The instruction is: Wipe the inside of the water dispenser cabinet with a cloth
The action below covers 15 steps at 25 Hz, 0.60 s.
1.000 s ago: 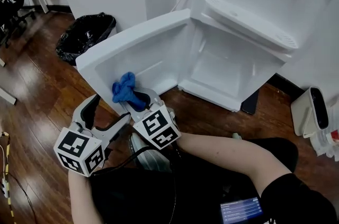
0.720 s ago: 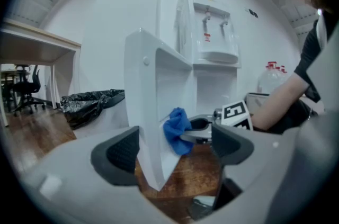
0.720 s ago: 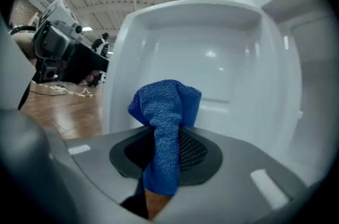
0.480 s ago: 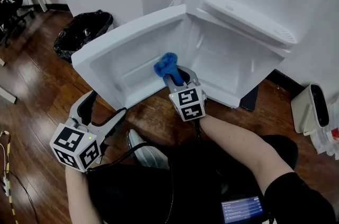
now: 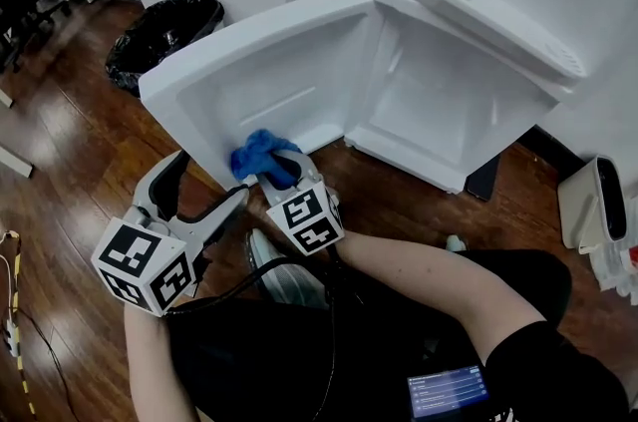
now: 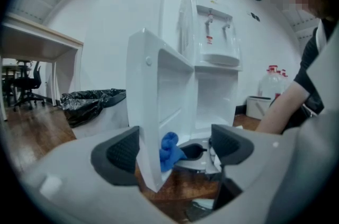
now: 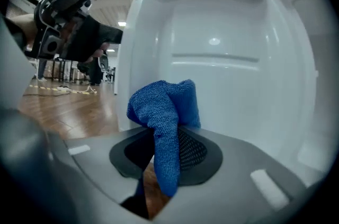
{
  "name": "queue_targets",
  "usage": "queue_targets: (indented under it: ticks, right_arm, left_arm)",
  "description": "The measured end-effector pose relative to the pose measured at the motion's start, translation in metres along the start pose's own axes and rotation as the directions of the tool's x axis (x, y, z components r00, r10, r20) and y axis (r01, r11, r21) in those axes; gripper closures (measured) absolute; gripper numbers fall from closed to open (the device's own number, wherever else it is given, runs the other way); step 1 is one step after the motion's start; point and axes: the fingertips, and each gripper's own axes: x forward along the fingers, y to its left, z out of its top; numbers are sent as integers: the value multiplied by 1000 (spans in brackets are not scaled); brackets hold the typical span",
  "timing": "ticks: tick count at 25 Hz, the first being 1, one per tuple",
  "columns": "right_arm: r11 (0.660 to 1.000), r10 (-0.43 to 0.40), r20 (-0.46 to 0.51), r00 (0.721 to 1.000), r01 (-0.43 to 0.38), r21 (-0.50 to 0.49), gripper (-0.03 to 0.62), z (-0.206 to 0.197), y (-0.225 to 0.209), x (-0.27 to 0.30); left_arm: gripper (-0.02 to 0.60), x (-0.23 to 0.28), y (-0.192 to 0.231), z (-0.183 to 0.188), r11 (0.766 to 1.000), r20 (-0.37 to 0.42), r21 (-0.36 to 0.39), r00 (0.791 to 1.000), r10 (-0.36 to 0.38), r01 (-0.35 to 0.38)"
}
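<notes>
Here the right gripper (image 5: 274,173) pinches the blue cloth (image 5: 257,154) between its jaws and holds it at the lower edge of the inner face of the open cabinet door (image 5: 299,61), at about 8 o'clock from the cabinet opening (image 5: 454,111). At 8 o'clock from it, the left gripper (image 5: 206,194) has its jaws spread, and the door's outer edge stands between them, nearer to one jaw.
</notes>
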Motion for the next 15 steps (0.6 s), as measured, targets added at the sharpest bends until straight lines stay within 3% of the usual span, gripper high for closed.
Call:
queue_targets:
  ticks: [4,6,7,9,10,12,15]
  right_arm:
    - [979,131,28,991,-134,157,491,-11,33,9]
    - [972,188,0,982,-186,141,491,-19,26,-1]
    - [979,175,-40,984,-170,112,491,-25,13,-9]
    - [998,52,-170,984,-43,55,493,-46,-34,-24]
    - [998,-22,-240,970,35,48,493,-62,-62,-33]
    - [982,-123,-338,933,164,96,493,-93,-113,-56]
    - [937,-177,-351,919,267,226,493,-101,-157,-91]
  left_arm:
    - [156,-3,3,-3,1000,-4,3,1000,7,-7]
    - [156,-4,2,-4,1000,-21,16,1000,13,-13]
    - [156,-3,2,-5,1000,-21,27,1000,8,-8]
    - [156,0,5,-9,999,-14,42,1000,-4,4]
    - [156,0,6,-10,999,-15,43,1000,-5,6]
    - [160,-1,7,-12,999,-22,42,1000,0,1]
    - [197,-2,8,-10,1000,-12,28,1000,-2,2]
